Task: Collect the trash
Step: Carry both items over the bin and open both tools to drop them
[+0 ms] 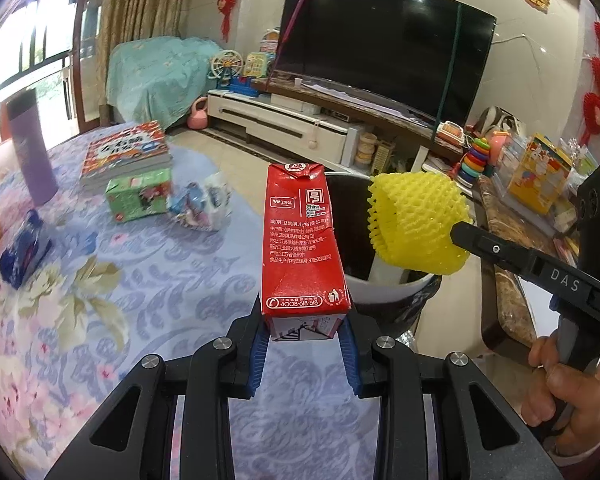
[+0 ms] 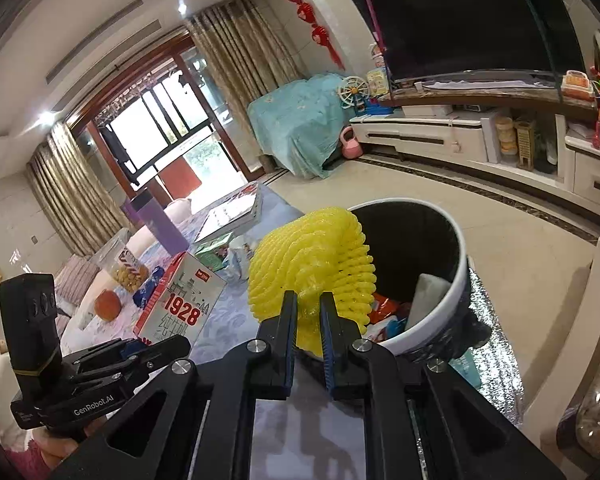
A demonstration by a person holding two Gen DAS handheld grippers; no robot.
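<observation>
We see bright daylight from the window, blown out; fisheye bends edges, and snack wrappers blur.

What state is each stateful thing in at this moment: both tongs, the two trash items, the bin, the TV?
Left tongs: shut on the red milk carton.
Red milk carton: held upright, top crumpled, above the table.
Right tongs: shut on the yellow foam net.
Yellow foam net: squeezed, held at the bin's rim.
Trash bin: open, already holding some trash.
TV: screen dark.
</observation>
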